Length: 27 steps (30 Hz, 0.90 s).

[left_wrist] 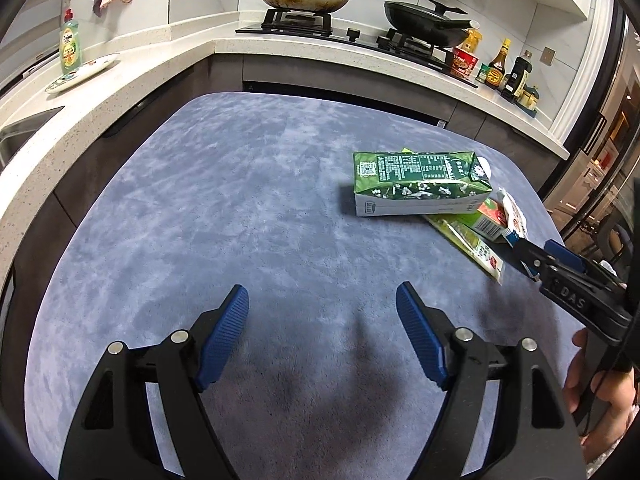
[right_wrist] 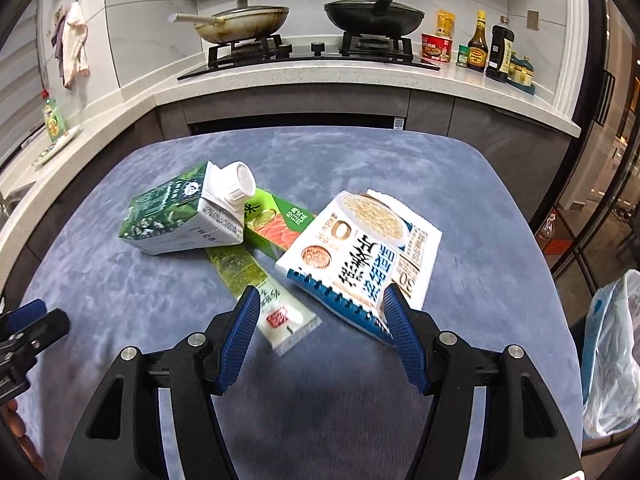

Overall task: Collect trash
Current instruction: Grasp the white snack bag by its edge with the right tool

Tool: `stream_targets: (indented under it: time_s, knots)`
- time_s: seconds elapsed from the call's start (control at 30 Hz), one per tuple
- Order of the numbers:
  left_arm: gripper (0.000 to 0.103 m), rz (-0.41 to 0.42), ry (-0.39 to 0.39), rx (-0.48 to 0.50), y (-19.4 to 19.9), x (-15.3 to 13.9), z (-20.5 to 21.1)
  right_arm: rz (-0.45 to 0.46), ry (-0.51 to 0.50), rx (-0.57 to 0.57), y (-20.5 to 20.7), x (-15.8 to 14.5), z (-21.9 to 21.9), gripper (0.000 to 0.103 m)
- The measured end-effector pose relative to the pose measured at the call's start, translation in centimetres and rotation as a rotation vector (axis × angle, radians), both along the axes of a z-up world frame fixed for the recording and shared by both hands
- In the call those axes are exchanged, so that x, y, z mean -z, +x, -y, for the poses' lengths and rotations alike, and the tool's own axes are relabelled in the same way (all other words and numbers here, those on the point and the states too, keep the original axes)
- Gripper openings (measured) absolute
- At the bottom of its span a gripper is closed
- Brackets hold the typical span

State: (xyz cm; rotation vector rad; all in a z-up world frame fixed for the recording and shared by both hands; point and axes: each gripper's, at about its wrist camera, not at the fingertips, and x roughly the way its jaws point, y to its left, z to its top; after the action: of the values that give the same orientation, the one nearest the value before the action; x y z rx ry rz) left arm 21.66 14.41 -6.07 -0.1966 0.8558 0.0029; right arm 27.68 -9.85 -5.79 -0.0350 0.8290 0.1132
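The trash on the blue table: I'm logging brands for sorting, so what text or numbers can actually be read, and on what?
"DAS": raised letters on the right gripper's black body.
"30": on the white grain pouch, beside large blue Chinese characters, seen upside down.
Green milk carton: QR code and a table of print, too small to read.
Long green-and-white wrapper and salmon box: print too blurred.

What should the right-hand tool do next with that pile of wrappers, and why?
Probably ease the right gripper forward a little and close on the white pouch. Its jaws are open, and one already sits at the pouch's near edge, which is tilted up off the blue mat. A plastic bag waits to the right. The left gripper is open over bare mat.
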Motion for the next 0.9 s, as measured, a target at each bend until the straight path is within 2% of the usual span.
stream_targets:
  time_s: [0.23, 0.43, 0.5, 0.57, 0.73, 0.77, 0.8, 0.9]
  knots:
    - [0.073, -0.004, 0.002, 0.005, 0.6, 0.3, -0.2, -0.015, -0.028, 0.0, 1.8, 1.3, -0.4, 0.066]
    - [0.073, -0.006, 0.007, 0.024, 1.0, 0.6, 0.2, -0.03, -0.038, 0.016, 2.5, 2.0, 0.1, 0.066]
    - [0.073, -0.005, 0.011, 0.03, 1.1, 0.6, 0.4, -0.039, -0.021, 0.022, 2.6, 2.2, 0.6, 0.063]
    - [0.073, -0.008, 0.011, 0.036, 1.3, 0.7, 0.6, -0.046, -0.015, 0.028, 2.6, 2.3, 1.0, 0.05]
    - [0.074, -0.007, 0.015, 0.046, 1.6, 0.6, 1.1, -0.044, 0.005, 0.044, 2.2, 2.2, 2.2, 0.031]
    - [0.077, -0.005, 0.017, 0.047, 1.7, 0.6, 1.1, -0.037, 0.006, 0.051, 2.0, 2.0, 2.4, 0.027]
    - [0.082, 0.001, 0.018, 0.049, 1.8, 0.5, 1.3, -0.033, 0.009, 0.053, 1.9, 1.7, 2.6, 0.024]
    - [0.085, 0.021, 0.028, 0.057, 2.2, 0.1, 1.7, -0.017, 0.028, 0.068, 1.3, 1.0, 3.3, 0.018]
